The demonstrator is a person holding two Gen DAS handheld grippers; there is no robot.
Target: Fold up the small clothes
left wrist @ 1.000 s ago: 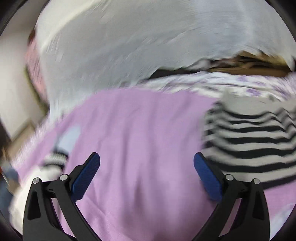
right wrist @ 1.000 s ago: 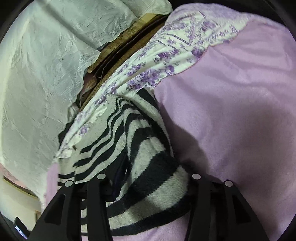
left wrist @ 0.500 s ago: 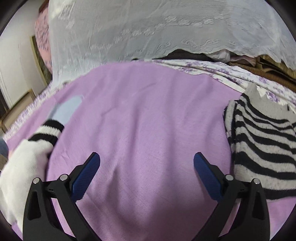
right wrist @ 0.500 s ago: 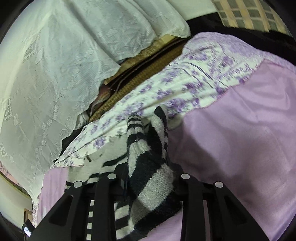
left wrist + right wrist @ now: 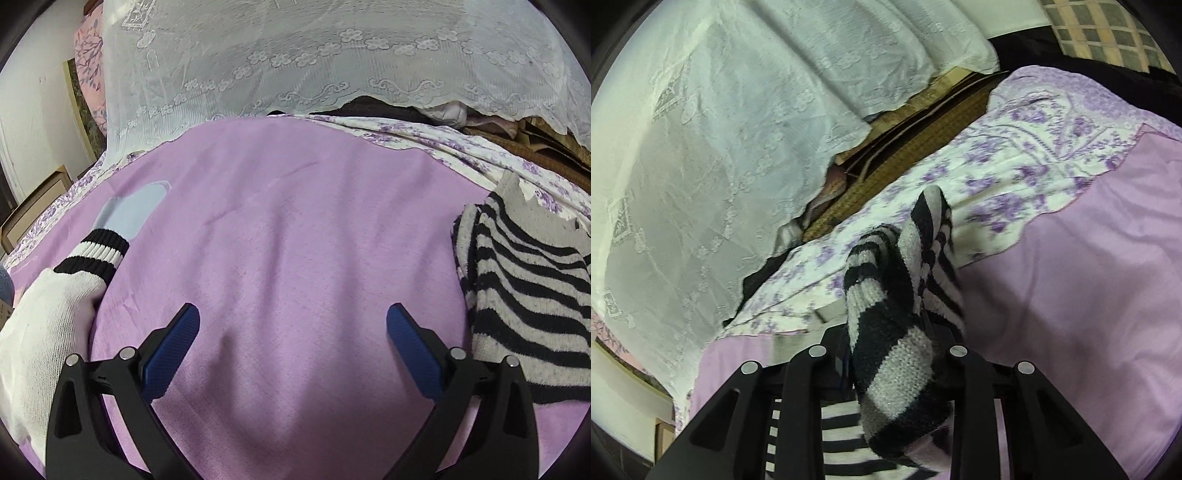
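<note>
Right gripper point(image 5: 886, 354) seen clamped on bunched black-and-grey striped knit garment point(image 5: 897, 332); jaws just closed further, cloth pinched between them, one fold raised ahead of fingers, rest hanging below. In left wrist view, same striped garment point(image 5: 524, 295) seen lying at right edge of purple blanket point(image 5: 295, 240). Left gripper point(image 5: 291, 332) held over bare blanket, blue pads point(image 5: 170, 354) wide apart, nothing between them. White sock with black bands point(image 5: 55, 314) seen at left, pale blue piece point(image 5: 133, 210) beyond it. Lace cloth point(image 5: 332, 55) draped behind.
</note>
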